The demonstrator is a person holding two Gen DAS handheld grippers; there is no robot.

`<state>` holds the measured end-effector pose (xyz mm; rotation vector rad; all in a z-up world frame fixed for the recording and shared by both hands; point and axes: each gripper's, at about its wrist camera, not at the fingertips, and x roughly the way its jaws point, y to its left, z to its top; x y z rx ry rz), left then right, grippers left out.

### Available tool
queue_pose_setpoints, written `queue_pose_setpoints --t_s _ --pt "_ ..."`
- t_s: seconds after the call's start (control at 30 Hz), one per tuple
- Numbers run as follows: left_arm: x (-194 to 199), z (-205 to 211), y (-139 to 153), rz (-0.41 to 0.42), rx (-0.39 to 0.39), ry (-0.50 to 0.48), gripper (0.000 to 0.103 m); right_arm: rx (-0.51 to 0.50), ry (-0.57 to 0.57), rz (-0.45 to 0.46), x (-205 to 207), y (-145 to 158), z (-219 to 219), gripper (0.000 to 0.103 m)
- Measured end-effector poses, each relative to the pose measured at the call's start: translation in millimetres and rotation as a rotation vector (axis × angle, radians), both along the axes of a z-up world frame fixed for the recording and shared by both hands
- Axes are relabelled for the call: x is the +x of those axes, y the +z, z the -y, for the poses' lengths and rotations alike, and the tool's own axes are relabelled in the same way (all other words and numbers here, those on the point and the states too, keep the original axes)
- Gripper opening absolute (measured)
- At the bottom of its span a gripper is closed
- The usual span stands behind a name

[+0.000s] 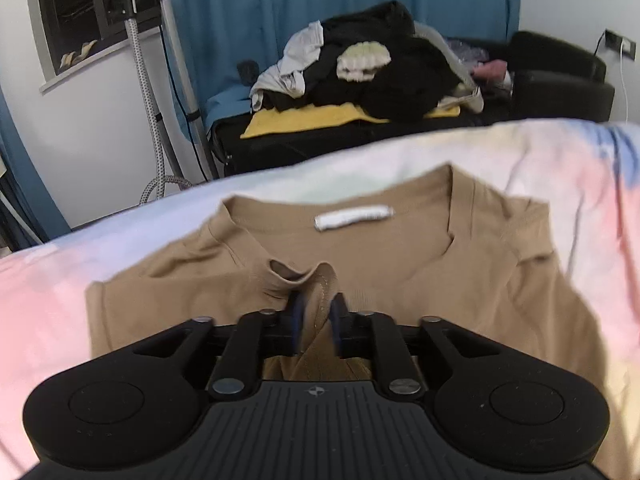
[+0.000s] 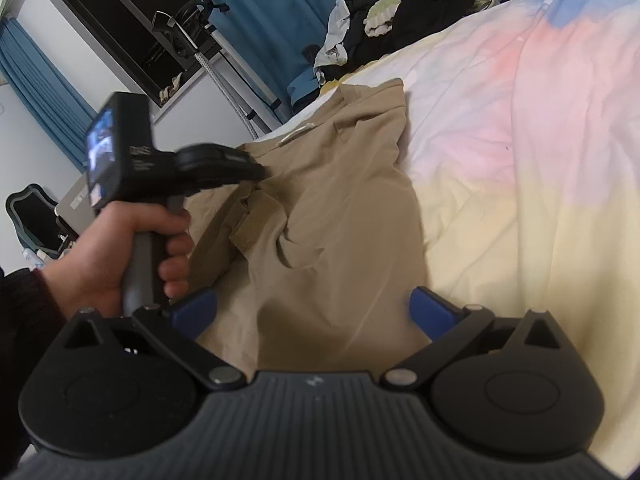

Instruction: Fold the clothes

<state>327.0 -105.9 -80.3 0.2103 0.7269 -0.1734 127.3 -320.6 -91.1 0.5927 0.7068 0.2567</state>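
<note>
We hold a tan T-shirt (image 1: 400, 256) spread on a bed covered by a pastel pink, yellow and blue sheet (image 1: 580, 184), its collar turned toward the far edge of the bed and a white label (image 1: 354, 216) showing inside the neck. Our left gripper (image 1: 316, 316) has its two blue-padded fingers (image 1: 298, 312) drawn in narrow, pinching a bunched fold of the shirt's fabric just below the collar, with the cloth rising in a small ridge between the pads. From the right wrist view we see the same shirt (image 2: 340, 208) lying crumpled along the left part of the sheet (image 2: 520, 120), with a folded-over strip near its middle. Our left hand (image 2: 120, 256) grips the handle of the left gripper (image 2: 260, 172), whose tip sits down on the shirt near the collar. Our right gripper (image 2: 314, 312) hovers over the lower part of the shirt with its blue fingers (image 2: 432, 312) spread wide, one on each side of the fabric and holding nothing. Beyond the bed, a heap of dark and pale clothes (image 1: 372, 68) sits on a yellow cloth (image 1: 316, 118) atop a black piece of furniture, in front of a blue curtain (image 1: 320, 8), with a steamer stand (image 1: 176, 60) beside it by the white wall.
</note>
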Motion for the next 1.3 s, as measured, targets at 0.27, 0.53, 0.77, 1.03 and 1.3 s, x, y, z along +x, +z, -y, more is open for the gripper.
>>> queue_pose_setpoints --t_s 0.27,0.53,0.77,1.03,1.3 --pt "-35.2 -7.8 18.1 0.033 -0.080 -0.037 0.077 -0.063 0.014 0.028 6.3 -4.1 -5.7 0.103" --pt "-153.1 -42.0 60.9 0.115 -0.215 -0.002 0.081 -0.126 0.039 0.122 -10.2 16.6 -15.4 0.103" --pt "-250.1 -88.8 80.6 0.047 -0.221 0.053 0.080 -0.214 0.105 0.230 -61.1 46.3 -35.4 0.103" --pt "-319.6 -138.7 84.4 -0.060 -0.178 0.098 0.080 -0.265 0.133 0.272 -119.9 70.8 -51.1 0.103" --pt "-325.4 -175.1 60.9 -0.324 -0.099 0.152 0.079 -0.319 0.048 0.157 -120.3 51.1 -45.6 0.103"
